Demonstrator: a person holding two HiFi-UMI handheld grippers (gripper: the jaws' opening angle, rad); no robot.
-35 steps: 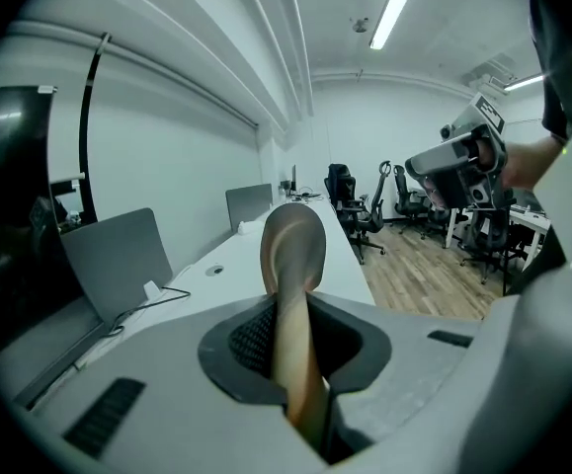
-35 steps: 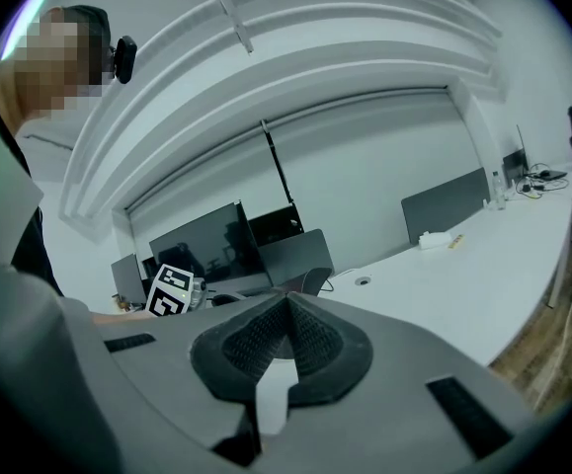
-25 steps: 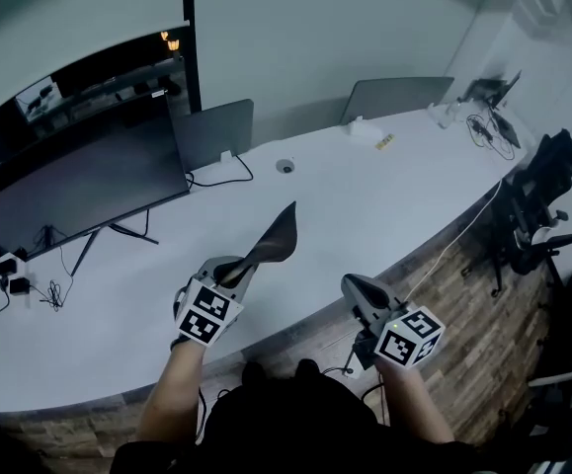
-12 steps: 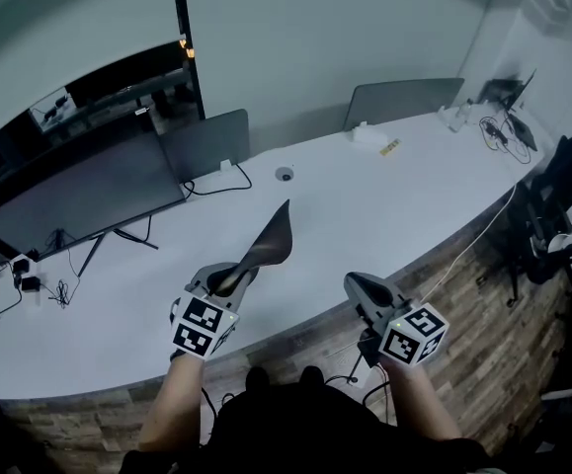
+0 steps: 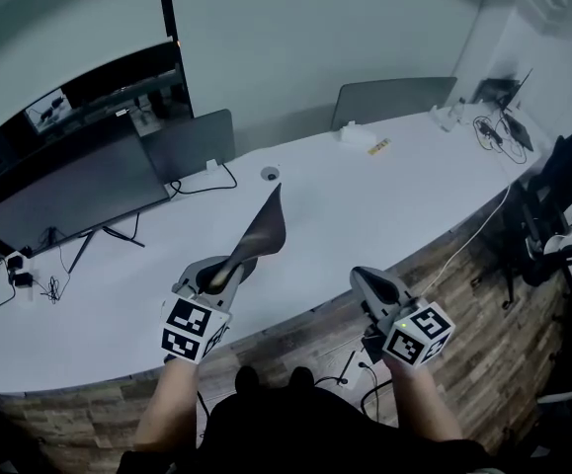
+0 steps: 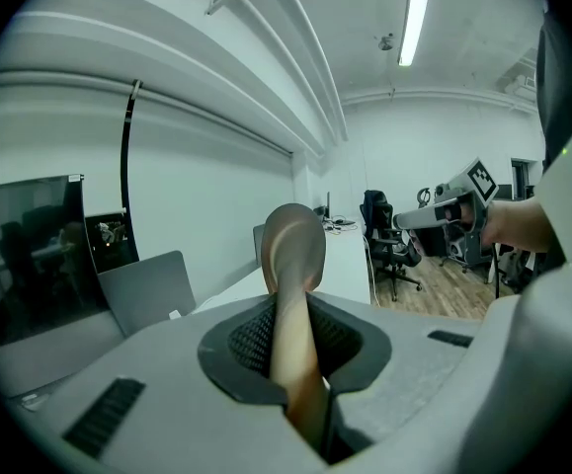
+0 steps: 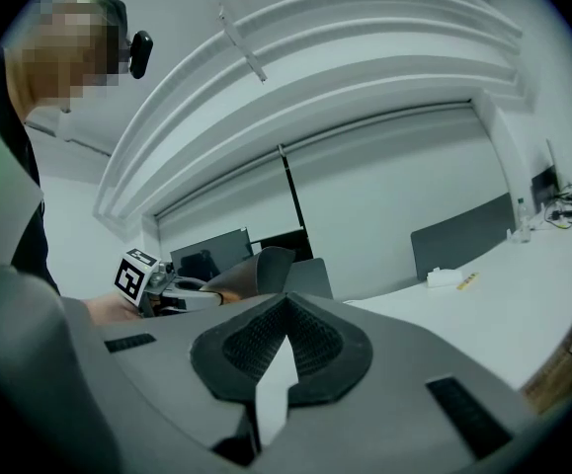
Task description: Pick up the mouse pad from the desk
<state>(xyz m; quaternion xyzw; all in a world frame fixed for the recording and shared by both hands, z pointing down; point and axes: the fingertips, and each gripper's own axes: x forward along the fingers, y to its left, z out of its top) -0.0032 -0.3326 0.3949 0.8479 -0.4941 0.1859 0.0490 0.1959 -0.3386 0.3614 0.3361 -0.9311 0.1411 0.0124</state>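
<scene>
With your left gripper (image 5: 238,265) clamped on the floppy dark mouse pad (image 5: 266,227), lift clear of the white desk (image 5: 384,196); right gripper (image 5: 359,275) is closed, empty.

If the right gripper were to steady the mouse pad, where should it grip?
Likely its free far end, the right gripper coming from the right: the mouse pad is a thin curled sheet jutting from the left gripper that pinches its near end.

The left tool (image 5: 228,270) holds the mouse pad (image 5: 263,227) above the desk (image 5: 384,196), seemingly clear of it.
</scene>
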